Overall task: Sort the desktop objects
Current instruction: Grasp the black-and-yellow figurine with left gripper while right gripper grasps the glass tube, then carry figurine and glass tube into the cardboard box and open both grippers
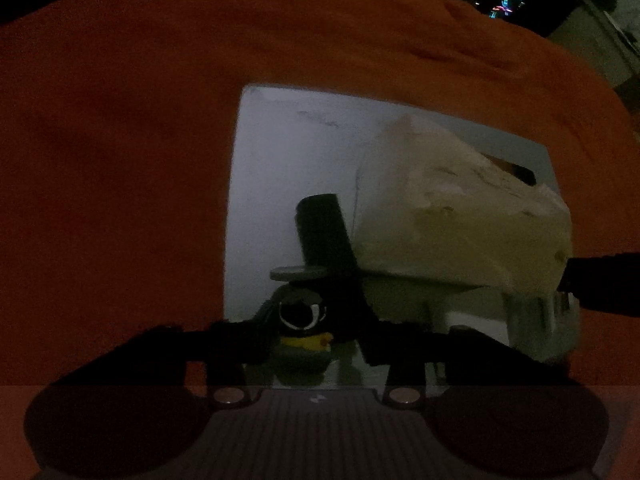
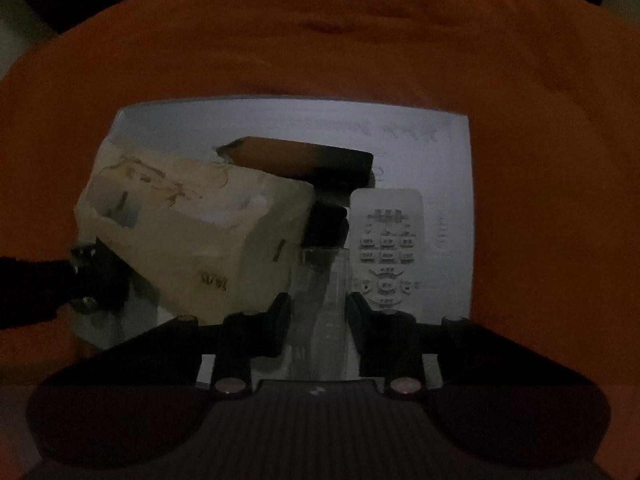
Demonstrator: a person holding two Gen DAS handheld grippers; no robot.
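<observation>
A grey tray (image 1: 280,152) lies on an orange cloth (image 1: 120,140). In the left wrist view my left gripper (image 1: 316,312) is closed around a small penguin-like figure (image 1: 304,316) with a yellow band, at the tray's near edge. A cream tissue box (image 1: 452,216) and a black cylinder (image 1: 324,236) stand behind it. In the right wrist view my right gripper (image 2: 318,308) grips a clear plastic piece (image 2: 320,300). A white remote (image 2: 386,248), the tissue box (image 2: 192,232) and a dark brown-black bar (image 2: 300,156) lie on the tray (image 2: 448,152).
The orange cloth (image 2: 320,40) covers the table all around the tray. The other gripper shows as a dark shape at the right edge of the left wrist view (image 1: 600,284) and at the left edge of the right wrist view (image 2: 48,288). Dim room clutter lies beyond.
</observation>
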